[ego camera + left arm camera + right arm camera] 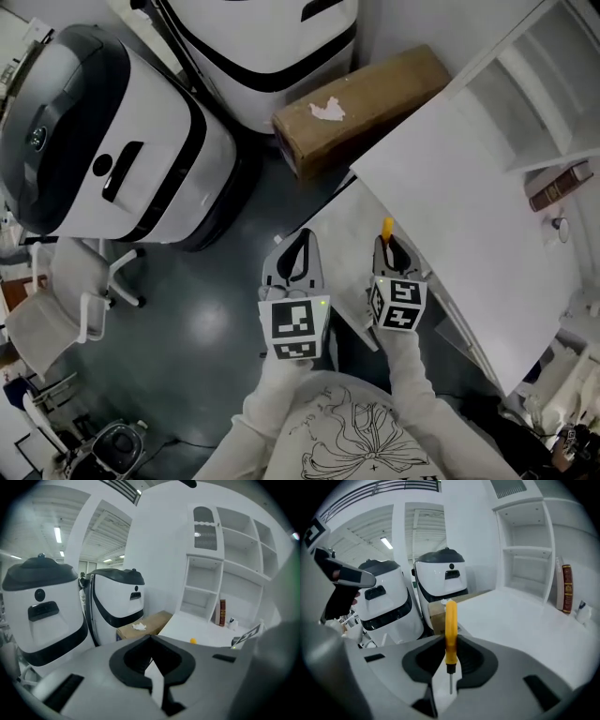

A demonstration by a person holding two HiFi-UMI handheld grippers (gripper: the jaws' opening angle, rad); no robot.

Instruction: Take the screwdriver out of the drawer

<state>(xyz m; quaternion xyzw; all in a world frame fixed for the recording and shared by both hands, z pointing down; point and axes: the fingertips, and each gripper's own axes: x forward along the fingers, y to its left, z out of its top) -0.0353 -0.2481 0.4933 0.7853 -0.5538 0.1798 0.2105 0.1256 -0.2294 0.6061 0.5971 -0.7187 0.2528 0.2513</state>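
The right gripper [450, 641] clamps the screwdriver [451, 620] by its smooth, rounded yellow plastic handle. The handle pokes out past the jaw tips and the thin metal shaft points back, over the flat white desk's [450, 187] edge. The left gripper [151, 638], beside the desk, has its jaws together on nothing.

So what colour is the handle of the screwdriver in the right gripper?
Orange-yellow. The screwdriver's handle shows best in the right gripper view.
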